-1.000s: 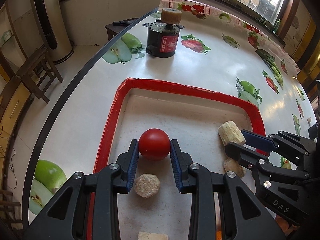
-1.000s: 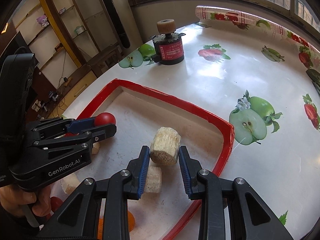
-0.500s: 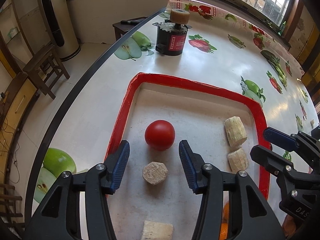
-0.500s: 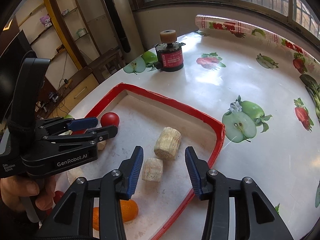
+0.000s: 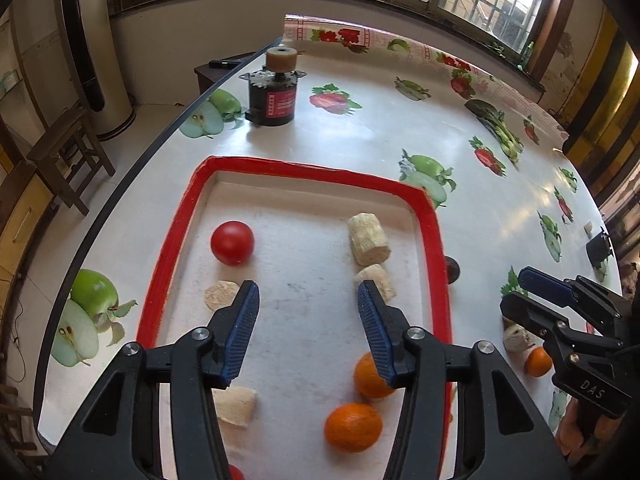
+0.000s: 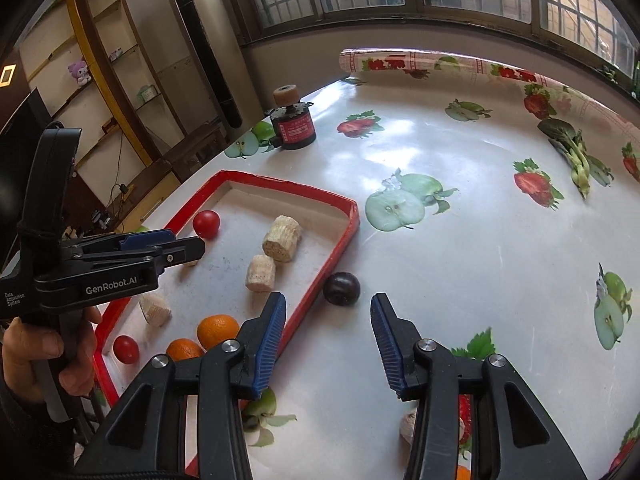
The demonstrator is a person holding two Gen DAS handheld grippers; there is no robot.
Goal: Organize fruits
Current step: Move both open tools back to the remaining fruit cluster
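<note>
Two tomatoes (image 6: 206,224), three oranges (image 5: 353,427), one plum (image 6: 341,289), six cane chunks (image 5: 368,239)

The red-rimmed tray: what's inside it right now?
In the tray: two red tomatoes, two oranges and pale corn-cob chunks. The left gripper covers part of its floor. A dark plum lies outside.

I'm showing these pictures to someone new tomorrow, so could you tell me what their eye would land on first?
Probably the red-rimmed tray in the middle of the fruit-print table, holding a red tomato, pale corn-cob chunks and oranges. Next, the dark plum lying on the table just outside the tray's rim, ahead of the open right gripper.
</note>
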